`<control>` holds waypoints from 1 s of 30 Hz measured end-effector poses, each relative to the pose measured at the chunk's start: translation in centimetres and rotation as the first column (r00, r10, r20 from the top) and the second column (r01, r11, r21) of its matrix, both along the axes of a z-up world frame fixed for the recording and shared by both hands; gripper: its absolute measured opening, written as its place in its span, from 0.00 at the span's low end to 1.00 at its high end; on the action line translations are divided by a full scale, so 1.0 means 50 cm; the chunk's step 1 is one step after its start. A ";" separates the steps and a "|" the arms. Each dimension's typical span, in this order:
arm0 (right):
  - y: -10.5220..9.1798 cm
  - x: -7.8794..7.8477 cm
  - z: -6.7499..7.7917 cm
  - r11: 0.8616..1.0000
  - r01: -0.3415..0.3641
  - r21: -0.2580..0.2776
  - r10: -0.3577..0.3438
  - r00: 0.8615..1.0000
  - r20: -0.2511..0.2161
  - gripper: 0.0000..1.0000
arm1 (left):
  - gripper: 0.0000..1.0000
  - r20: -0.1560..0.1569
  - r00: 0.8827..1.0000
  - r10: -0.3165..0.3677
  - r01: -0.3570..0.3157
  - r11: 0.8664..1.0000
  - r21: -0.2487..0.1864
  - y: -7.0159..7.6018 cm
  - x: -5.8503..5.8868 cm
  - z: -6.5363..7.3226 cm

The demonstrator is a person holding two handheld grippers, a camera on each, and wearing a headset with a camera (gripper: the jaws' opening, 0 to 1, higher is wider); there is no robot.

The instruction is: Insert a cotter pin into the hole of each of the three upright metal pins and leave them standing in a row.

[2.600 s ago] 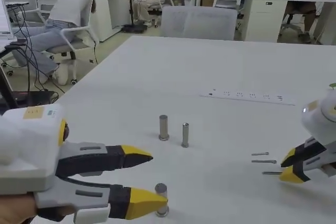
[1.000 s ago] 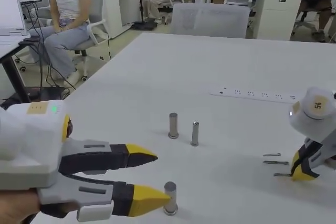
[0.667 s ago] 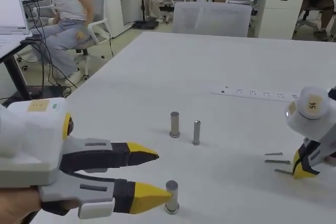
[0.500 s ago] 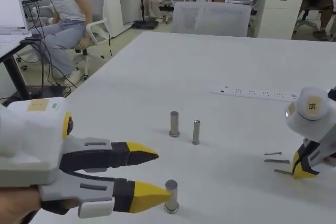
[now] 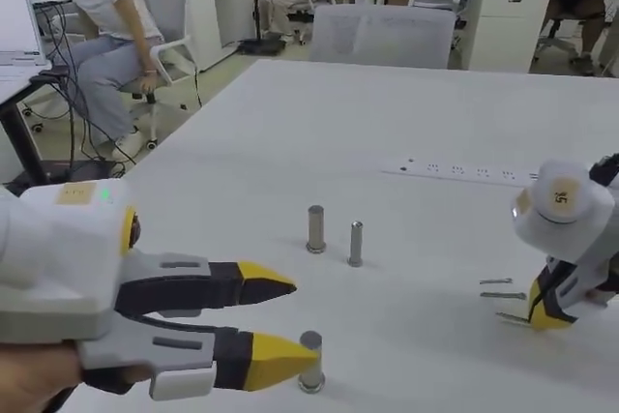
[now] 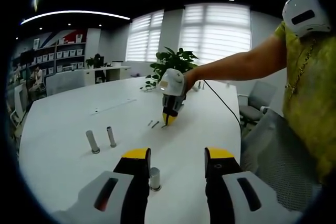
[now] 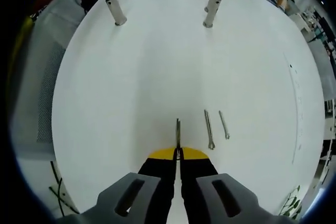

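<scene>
The left tongs (image 5: 301, 322) are spread wide open and grip nothing. Their jaws are black with pointed yellow tips, set on a grey and white body. A short metal pin (image 5: 310, 362), a dull grey cylinder with a slightly wider foot, stands upright on the smooth white worktop (image 5: 406, 132). In the head view it is just beside the lower yellow tip. In the left gripper view it stands between the jaws, close to the left one (whether they touch cannot be judged).

The right tongs (image 7: 178, 153) are clenched on a thin cotter pin (image 7: 178, 134), which sticks straight out from the closed tips. A second cotter pin (image 7: 209, 129) and a third cotter pin (image 7: 224, 124) lie flat on the worktop just beside it, slim, pale and roughly parallel.

Farther off, a second metal pin (image 5: 315, 229) and a slimmer third metal pin (image 5: 355, 243) stand upright near each other, well apart from the first.
</scene>
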State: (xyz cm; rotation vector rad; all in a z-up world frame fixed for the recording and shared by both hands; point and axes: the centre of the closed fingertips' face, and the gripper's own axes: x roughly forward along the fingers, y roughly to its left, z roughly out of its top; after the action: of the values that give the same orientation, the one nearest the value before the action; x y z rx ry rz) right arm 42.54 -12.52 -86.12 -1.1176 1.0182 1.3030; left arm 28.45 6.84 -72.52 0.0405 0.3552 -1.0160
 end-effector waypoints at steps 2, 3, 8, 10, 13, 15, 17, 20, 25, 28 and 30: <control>0.004 -0.005 0.003 1.000 -0.004 0.003 0.004 1.000 -0.001 0.03 | 0.40 0.001 1.000 -0.005 0.005 1.000 0.000 -0.002 0.000 0.001; 0.005 -0.008 0.004 1.000 -0.004 0.003 0.004 1.000 -0.003 0.03 | 0.40 0.002 1.000 -0.005 0.005 1.000 0.002 -0.003 0.001 0.001; 0.021 -0.028 0.023 1.000 -0.012 0.019 0.012 1.000 -0.005 0.03 | 0.39 0.006 1.000 -0.011 0.011 1.000 -0.003 -0.007 0.004 0.002; 0.028 -0.034 0.030 0.999 -0.016 0.028 0.016 1.000 -0.005 0.03 | 0.38 0.007 1.000 -0.013 0.013 1.000 -0.003 -0.010 0.004 0.003; 0.039 -0.045 0.041 0.999 -0.025 0.039 0.025 1.000 -0.003 0.03 | 0.38 0.008 1.000 -0.022 0.022 1.000 0.000 -0.016 0.005 0.002; 0.045 -0.051 0.048 0.998 -0.032 0.044 0.033 0.999 -0.002 0.03 | 0.38 0.008 1.000 -0.028 0.028 1.000 0.002 -0.020 0.005 0.001; 0.050 -0.058 0.054 0.998 -0.039 0.050 0.039 0.999 0.001 0.03 | 0.38 0.008 0.999 -0.033 0.033 0.999 0.003 -0.024 0.006 0.000; 0.061 -0.072 0.067 0.997 -0.053 0.064 0.053 0.999 0.003 0.03 | 0.38 0.007 0.999 -0.042 0.042 0.999 0.004 -0.032 0.007 -0.003; 0.081 -0.098 0.097 0.993 -0.072 0.094 0.071 0.997 0.008 0.03 | 0.37 0.001 0.998 -0.055 0.055 0.998 0.017 -0.043 0.009 -0.015; 0.092 -0.109 0.111 0.991 -0.086 0.105 0.085 0.996 0.015 0.03 | 0.37 0.001 0.998 -0.065 0.065 0.997 0.029 -0.052 0.012 -0.019; 0.099 -0.118 0.117 0.990 -0.096 0.108 0.095 0.995 0.016 0.03 | 0.37 0.004 0.998 -0.070 0.070 0.997 0.028 -0.059 0.017 -0.018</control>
State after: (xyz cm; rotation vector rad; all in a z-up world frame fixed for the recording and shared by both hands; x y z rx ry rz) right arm 36.62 -7.59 -80.26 -1.1001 0.8846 1.4106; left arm 29.29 3.90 -73.40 0.0810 0.3651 -1.0804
